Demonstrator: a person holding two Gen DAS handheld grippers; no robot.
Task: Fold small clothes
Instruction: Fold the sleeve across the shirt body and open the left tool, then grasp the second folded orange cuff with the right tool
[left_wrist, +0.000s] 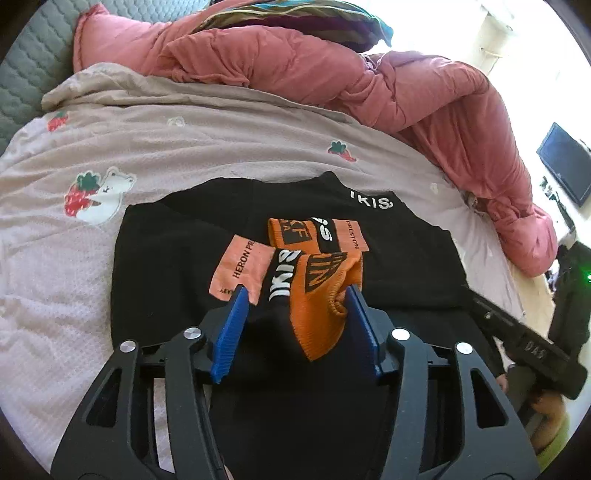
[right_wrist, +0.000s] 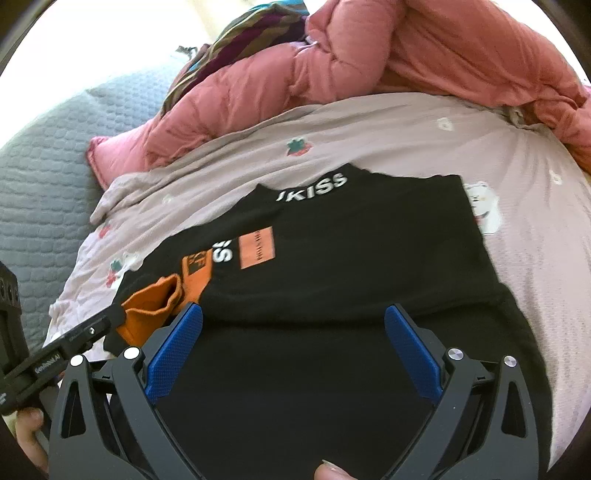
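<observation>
A black garment (left_wrist: 184, 240) with white lettering, orange cuffs and pink patches lies on the bed; it also shows in the right wrist view (right_wrist: 369, 240). Its sleeves are folded over the middle. My left gripper (left_wrist: 295, 295) is open, its blue fingers either side of an orange sleeve cuff (left_wrist: 317, 295) lying between them without being pinched. My right gripper (right_wrist: 293, 314) is open and empty above the garment's near part. The orange cuff (right_wrist: 147, 314) and the left gripper's tip show at the left of the right wrist view.
The bed has a pale pink sheet (left_wrist: 110, 147) with strawberry and bear prints. A bunched pink duvet (left_wrist: 332, 74) lies along the far side and right. A grey quilted cover (right_wrist: 44, 166) is at the left. A dark screen (left_wrist: 565, 162) hangs at far right.
</observation>
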